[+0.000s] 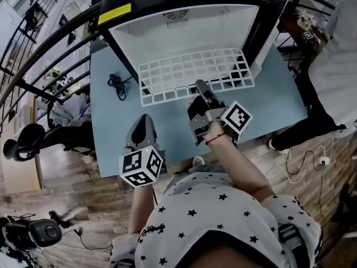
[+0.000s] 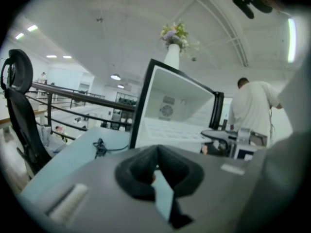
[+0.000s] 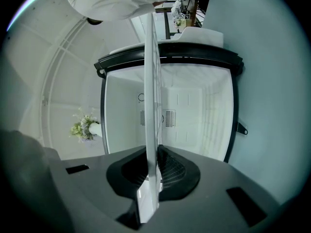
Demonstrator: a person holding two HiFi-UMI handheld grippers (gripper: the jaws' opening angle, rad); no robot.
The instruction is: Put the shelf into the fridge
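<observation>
The white wire shelf (image 1: 192,74) lies flat, its far part inside the open white fridge (image 1: 184,24) and its near edge sticking out over the blue table (image 1: 114,130). My right gripper (image 1: 202,91) is shut on the middle of that near edge. In the right gripper view the shelf (image 3: 151,81) shows edge-on as a thin white strip clamped between the right gripper (image 3: 154,152) pads, with the fridge interior (image 3: 204,110) straight ahead. My left gripper (image 1: 144,125) hangs over the table to the left, away from the shelf. The left gripper (image 2: 156,154) is shut and holds nothing.
A black cable (image 1: 117,85) lies coiled on the table left of the fridge. A person in a white shirt (image 1: 334,66) stands at the table's right end. An office chair (image 1: 28,141) and railings are on the left. A vase of flowers (image 2: 174,42) tops the fridge.
</observation>
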